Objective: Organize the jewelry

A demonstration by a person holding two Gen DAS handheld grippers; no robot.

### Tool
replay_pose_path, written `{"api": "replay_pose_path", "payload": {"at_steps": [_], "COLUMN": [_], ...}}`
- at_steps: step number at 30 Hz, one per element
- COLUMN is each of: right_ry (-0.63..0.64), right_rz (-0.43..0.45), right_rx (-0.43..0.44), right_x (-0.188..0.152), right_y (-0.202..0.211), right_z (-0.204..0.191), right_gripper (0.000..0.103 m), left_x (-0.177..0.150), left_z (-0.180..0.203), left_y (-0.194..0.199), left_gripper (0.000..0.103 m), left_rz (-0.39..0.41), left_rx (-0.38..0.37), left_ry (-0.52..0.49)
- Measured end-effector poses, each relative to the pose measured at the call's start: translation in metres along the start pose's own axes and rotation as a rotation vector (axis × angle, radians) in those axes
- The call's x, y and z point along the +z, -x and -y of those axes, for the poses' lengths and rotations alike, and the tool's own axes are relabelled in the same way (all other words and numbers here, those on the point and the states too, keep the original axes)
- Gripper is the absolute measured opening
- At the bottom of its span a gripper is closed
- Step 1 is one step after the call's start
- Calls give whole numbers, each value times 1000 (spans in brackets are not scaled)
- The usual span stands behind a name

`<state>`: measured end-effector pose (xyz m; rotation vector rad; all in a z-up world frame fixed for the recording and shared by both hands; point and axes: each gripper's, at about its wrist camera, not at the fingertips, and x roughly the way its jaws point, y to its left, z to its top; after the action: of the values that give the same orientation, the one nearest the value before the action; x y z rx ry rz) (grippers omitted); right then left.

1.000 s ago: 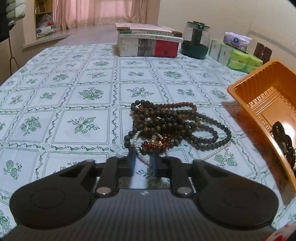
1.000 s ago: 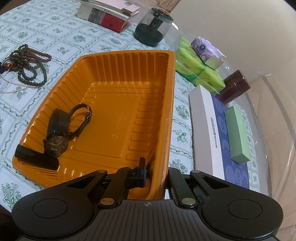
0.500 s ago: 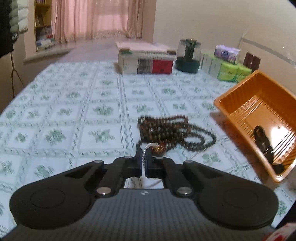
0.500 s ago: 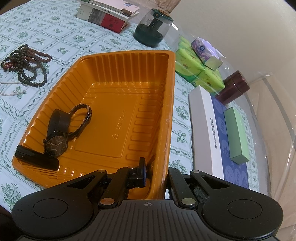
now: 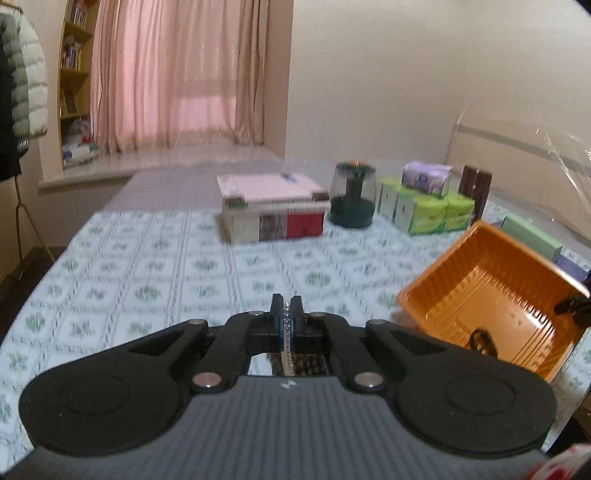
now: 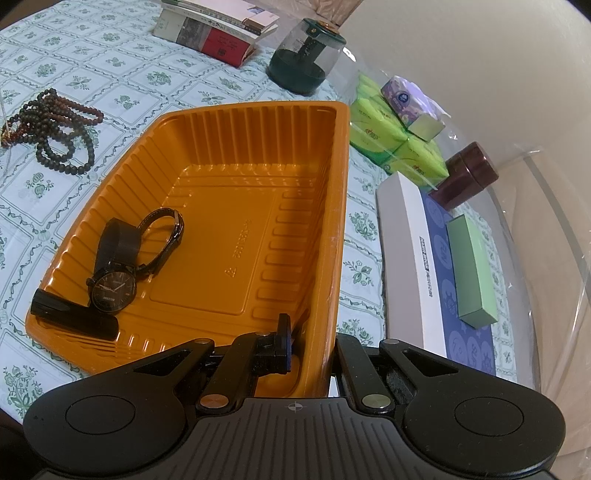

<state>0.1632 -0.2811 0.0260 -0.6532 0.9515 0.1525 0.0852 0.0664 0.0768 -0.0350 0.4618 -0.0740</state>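
One big table (image 6: 122,79) w/ green-flower cloth, seen in both views. On it, right side: orange tray (image 6: 341,177), tilted, one long wall raised. Inside tray, near-left corner: two black watches – one w/ round dark face (image 6: 112,288), one thin-strapped (image 6: 166,236) – touching each other. Same tray (image 5: 436,280) visible in left view too, at right.

Far end of table: stack of books (image 6: 218,27), dark-green jar w/ clear dome (image 6: 304,55), green tissue packs (image 6: 391,140), brown tin (image 6: 467,177). Beside tray on right: long white-and-blue box (image 6: 417,266) w/ small green box (image 6: 471,269) on top.

Left of tray, well apart: heap of dark bead strings (image 6: 55,129) lying on cloth.

Right claw (image 6: 312,341) clamped narrow on tray's near-right wall, one finger inside, other outside.

Left claw (image 5: 287,310) pinched nearly shut on thin pearl strand (image 5: 287,356), held above table; strand runs down between fingers & hangs below. Lower end hidden behind claw body; left view blurred.
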Motion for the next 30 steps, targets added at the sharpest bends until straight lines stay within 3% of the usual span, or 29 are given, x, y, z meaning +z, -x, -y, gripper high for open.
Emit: {"api": "replay_pose_path", "payload": {"at_steps": [20, 24, 30], "right_ry": [0, 0, 1], "right_rz": [0, 0, 1], "right_rx": [-1, -1, 0], "right_x": [0, 0, 0], "right_y": [0, 0, 0], "right_z": [0, 0, 0], "right_gripper": [5, 5, 5], "left_x": [58, 45, -6], "left_z": [-3, -7, -33], "left_y": [34, 25, -8], "left_gripper": [2, 2, 2], "left_rz": [159, 101, -108], "left_rx": [-10, 17, 138], "left_ry": [-45, -46, -31]}}
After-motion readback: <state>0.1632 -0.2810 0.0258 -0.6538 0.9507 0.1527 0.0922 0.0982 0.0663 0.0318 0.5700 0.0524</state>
